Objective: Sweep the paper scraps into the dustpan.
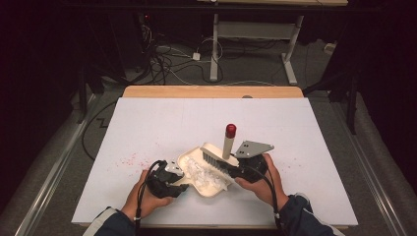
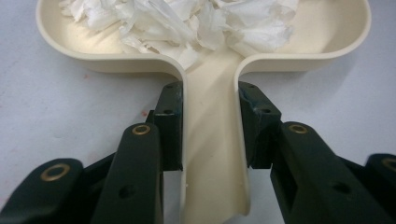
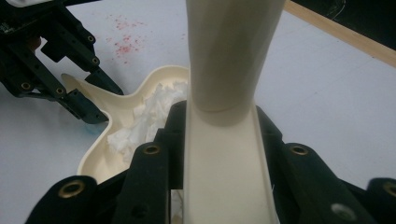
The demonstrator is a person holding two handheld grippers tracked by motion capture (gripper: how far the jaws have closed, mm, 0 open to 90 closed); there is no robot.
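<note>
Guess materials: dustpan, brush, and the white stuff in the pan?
Dustpan: likely moulded plastic, cream, smooth with a soft sheen and rounded rims.
Brush: handle looks like the same cream plastic, with a glossy red cap; bristles dark, material unclear.
White scraps: torn paper or tissue, matte, with creased ragged edges.

White-topped table (image 1: 295, 196) with a bare wooden strip (image 1: 211, 91) along its far edge. Sitting on it, near the front, a cream dustpan (image 1: 209, 184) heaped with white paper scraps (image 1: 199, 173). Red specks (image 1: 129, 160) lie scattered on the surface just left of it.
</note>
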